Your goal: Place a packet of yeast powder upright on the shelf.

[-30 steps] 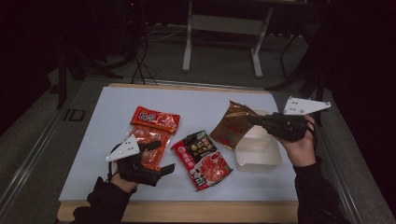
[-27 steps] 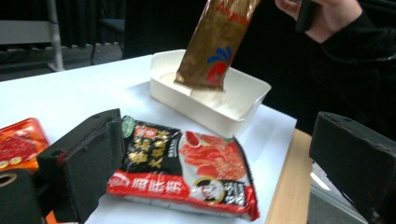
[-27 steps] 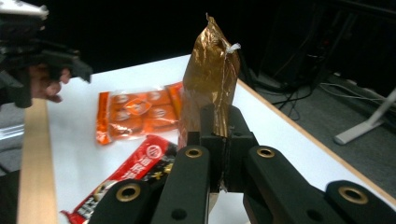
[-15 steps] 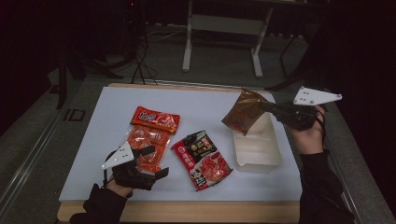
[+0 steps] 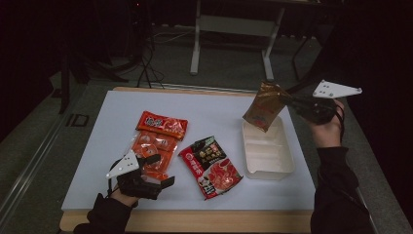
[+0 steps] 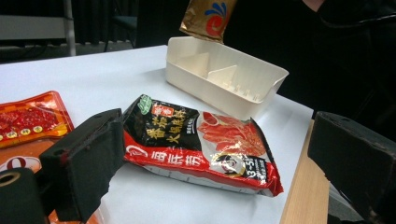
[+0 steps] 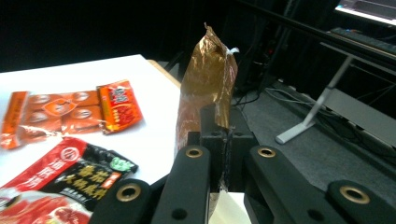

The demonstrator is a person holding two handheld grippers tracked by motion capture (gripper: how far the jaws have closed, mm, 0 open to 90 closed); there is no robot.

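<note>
The gold-brown foil packet (image 5: 265, 105) hung in the air above the far end of the cream divided tray (image 5: 268, 155), pinched by one edge in the right gripper (image 5: 292, 104), whose jaws were pressed together on the foil; in the right gripper view the packet (image 7: 205, 95) stood nearly upright between the two closed black jaws, its crimped top edge pointing up. Seen from the left gripper view, the packet's lower corner (image 6: 208, 18) dangled just over the tray's back wall (image 6: 224, 77), apart from it. The tray sat on the white table top (image 5: 97, 146) at the person's right, its compartments showing bare. Just beside the tray's left lay a black-and-red soup-base pouch (image 5: 211, 165), flat and slightly angled, and farther left a long orange-red packet (image 5: 157, 144) lay flat, its near end close to the left gripper (image 5: 158, 170). That gripper rested low over the table near the front edge with its jaws spread wide and nothing between the pads; in its own view the black-and-red pouch (image 6: 201, 144) lay on the table ahead of the open jaws, untouched. The right hand (image 5: 326, 129) held its gripper up by the table's right edge, well apart from the left.
</note>
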